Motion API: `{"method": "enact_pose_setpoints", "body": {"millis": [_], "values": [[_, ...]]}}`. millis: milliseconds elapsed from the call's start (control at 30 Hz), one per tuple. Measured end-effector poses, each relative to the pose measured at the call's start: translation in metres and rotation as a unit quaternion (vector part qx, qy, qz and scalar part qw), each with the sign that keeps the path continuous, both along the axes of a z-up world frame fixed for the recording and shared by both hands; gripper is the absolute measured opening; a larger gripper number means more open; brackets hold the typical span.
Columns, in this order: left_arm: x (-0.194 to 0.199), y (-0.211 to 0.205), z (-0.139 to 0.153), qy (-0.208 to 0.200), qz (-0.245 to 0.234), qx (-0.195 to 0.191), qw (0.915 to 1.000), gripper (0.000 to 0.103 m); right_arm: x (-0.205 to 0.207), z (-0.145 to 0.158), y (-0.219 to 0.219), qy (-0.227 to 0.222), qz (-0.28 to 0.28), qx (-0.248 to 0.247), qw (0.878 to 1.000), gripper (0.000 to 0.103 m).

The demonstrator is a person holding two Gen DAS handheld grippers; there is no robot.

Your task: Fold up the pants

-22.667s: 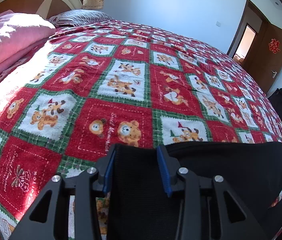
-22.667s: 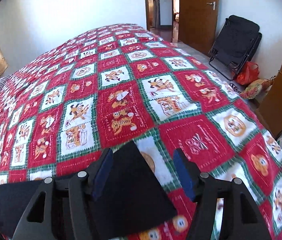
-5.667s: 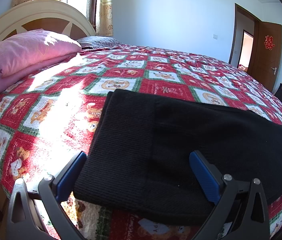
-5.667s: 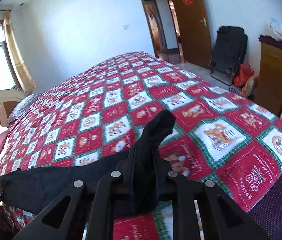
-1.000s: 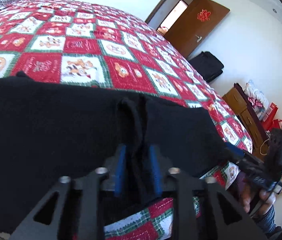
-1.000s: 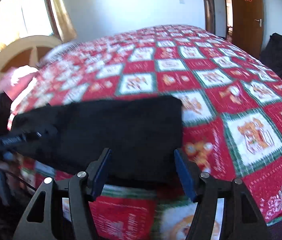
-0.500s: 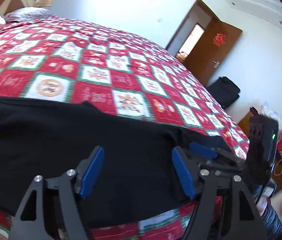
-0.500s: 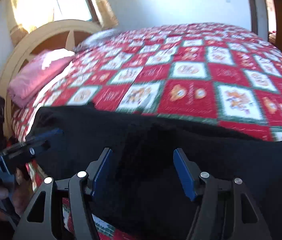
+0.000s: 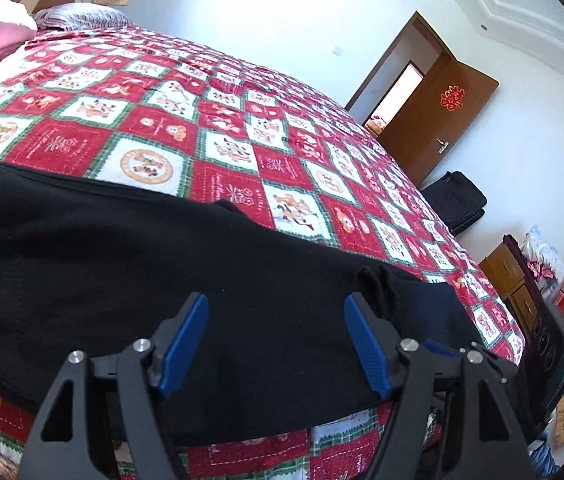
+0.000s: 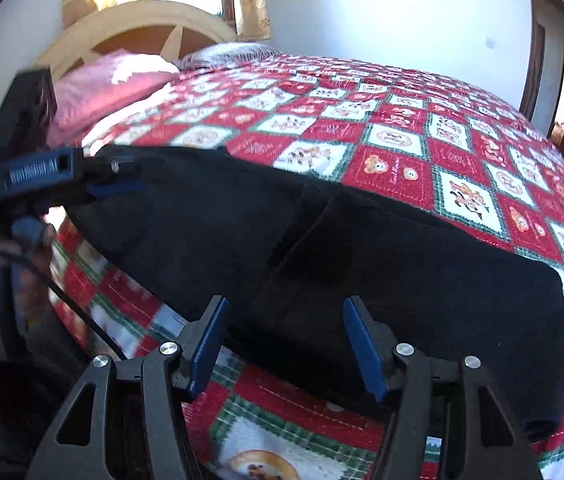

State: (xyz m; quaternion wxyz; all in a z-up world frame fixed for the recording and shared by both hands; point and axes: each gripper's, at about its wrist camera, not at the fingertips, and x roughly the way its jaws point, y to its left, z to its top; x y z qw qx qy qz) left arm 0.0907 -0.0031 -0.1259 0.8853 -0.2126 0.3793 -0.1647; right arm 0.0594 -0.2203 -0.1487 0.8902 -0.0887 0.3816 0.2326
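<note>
Black pants (image 9: 130, 264) lie folded lengthwise along the near edge of the bed, on a red, green and white patchwork quilt (image 9: 218, 120). My left gripper (image 9: 276, 340) is open over the pants' near edge, holding nothing. My right gripper (image 10: 283, 340) is open over the near edge of the pants (image 10: 361, 256), holding nothing. A small raised fold (image 9: 377, 280) stands in the cloth just right of my left gripper. The left gripper also shows in the right wrist view (image 10: 118, 188), at the pants' left end.
A pink folded blanket (image 10: 106, 84) and a striped pillow (image 10: 226, 54) lie by the cream headboard (image 10: 138, 28). A brown open door (image 9: 433, 120), a black bag (image 9: 457, 200) and a wooden dresser (image 9: 509, 276) stand at the right of the bed.
One second ago my left gripper was shut on a pinch of the pants; it has opened and let go. Both grippers have swung to face the pants from the near edge.
</note>
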Motion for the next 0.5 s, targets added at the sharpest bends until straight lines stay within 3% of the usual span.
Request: {"method": "enact_pose_setpoints", "body": {"millis": [33,100,133,167,333,500], "values": [[0.000,0.000,-0.001,0.003,-0.001,-0.001,1.0000,0.073,0.002,-0.005,0.002,0.007,0.000,-0.007,1.000,0.041],[0.000,0.000,-0.001,0.004,-0.004,0.000,1.0000,0.073,0.002,-0.013,0.006,0.009,0.004,-0.015,1.000,0.036],[-0.001,0.000,0.000,0.002,-0.004,0.001,1.0000,0.073,-0.001,-0.012,0.008,0.002,0.009,-0.021,1.000,0.023],[-0.001,0.001,0.001,0.000,-0.003,0.000,1.0000,0.073,-0.004,-0.010,0.009,-0.002,0.012,-0.025,1.000,0.017],[-0.002,0.004,0.000,0.001,0.001,-0.002,1.0000,0.073,-0.008,-0.010,0.012,0.002,0.017,-0.033,0.999,0.010],[-0.003,0.007,0.000,-0.001,0.005,0.000,1.0000,0.073,-0.019,-0.003,0.013,-0.011,0.023,-0.029,0.999,0.010]]}}
